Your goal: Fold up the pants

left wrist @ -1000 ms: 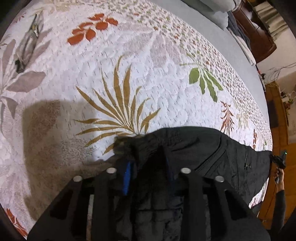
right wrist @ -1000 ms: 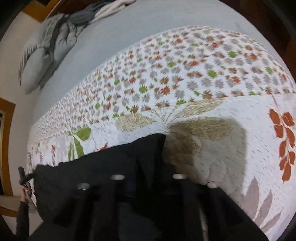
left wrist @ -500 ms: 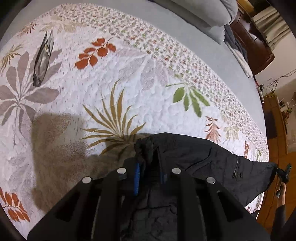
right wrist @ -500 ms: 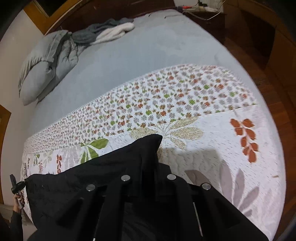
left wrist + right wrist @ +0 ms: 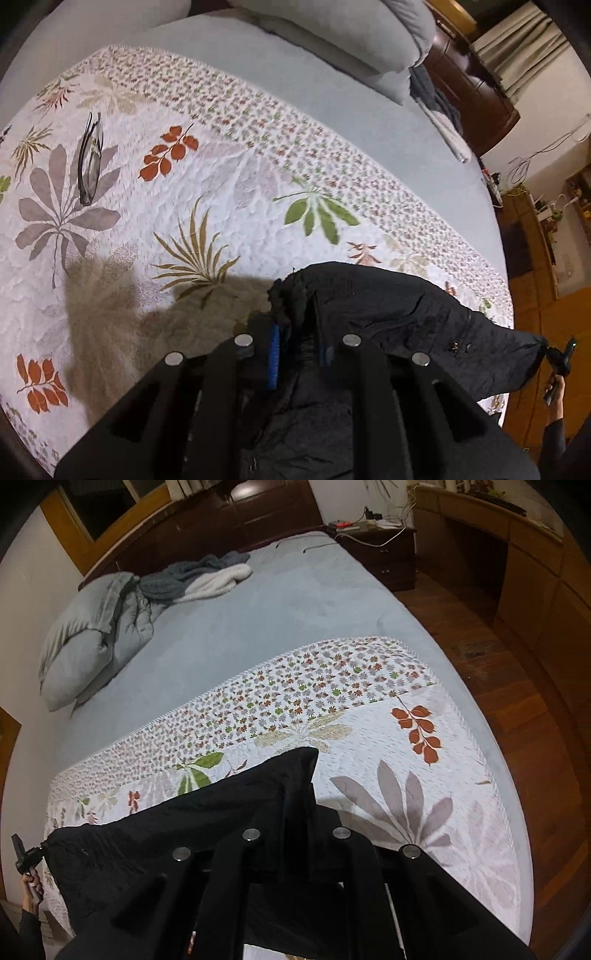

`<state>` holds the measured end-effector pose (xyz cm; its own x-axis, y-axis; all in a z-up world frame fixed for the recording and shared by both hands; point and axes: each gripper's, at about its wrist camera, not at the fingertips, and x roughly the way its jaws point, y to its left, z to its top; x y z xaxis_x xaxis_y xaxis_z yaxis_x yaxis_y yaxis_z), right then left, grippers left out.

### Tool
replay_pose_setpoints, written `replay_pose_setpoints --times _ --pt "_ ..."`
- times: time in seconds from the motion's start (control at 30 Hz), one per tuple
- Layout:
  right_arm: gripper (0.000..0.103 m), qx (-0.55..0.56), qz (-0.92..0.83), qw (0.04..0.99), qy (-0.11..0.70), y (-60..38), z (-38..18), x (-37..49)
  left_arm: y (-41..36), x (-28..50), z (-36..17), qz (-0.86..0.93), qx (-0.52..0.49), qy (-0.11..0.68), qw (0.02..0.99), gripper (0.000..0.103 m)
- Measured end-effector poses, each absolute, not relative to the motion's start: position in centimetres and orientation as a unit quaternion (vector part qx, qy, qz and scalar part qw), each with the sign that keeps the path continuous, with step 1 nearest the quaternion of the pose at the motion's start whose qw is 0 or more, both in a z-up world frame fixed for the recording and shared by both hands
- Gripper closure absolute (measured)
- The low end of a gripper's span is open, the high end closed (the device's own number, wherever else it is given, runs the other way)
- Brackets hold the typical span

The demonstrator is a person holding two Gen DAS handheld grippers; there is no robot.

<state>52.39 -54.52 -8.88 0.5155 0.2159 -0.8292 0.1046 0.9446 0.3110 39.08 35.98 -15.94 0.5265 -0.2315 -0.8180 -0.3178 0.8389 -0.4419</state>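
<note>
Black pants (image 5: 388, 317) hang stretched above the floral quilt (image 5: 155, 206), higher than a second ago. The left gripper (image 5: 295, 343) clenches one bunched corner, the right gripper (image 5: 297, 834) the other, suggesting a fold is about to start.

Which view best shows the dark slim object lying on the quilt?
The left wrist view: the slim object lies in plain sight on the quilt, left of the held pants. The right wrist view does not show it.
</note>
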Motion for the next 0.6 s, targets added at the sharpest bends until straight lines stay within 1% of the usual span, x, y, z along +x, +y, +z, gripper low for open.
replay_pose_setpoints --times 0.3,0.6 --pt "0.095 0.172 0.026 0.863 0.475 -54.7 -6.6 48.2 35.6 36.4 -12.9 0.017 -0.288 0.466 0.837 0.09" --pt "0.095 0.195 0.018 0.868 0.456 -55.7 -6.6 42.7 35.8 32.7 -11.3 0.004 -0.31 0.442 0.842 0.09"
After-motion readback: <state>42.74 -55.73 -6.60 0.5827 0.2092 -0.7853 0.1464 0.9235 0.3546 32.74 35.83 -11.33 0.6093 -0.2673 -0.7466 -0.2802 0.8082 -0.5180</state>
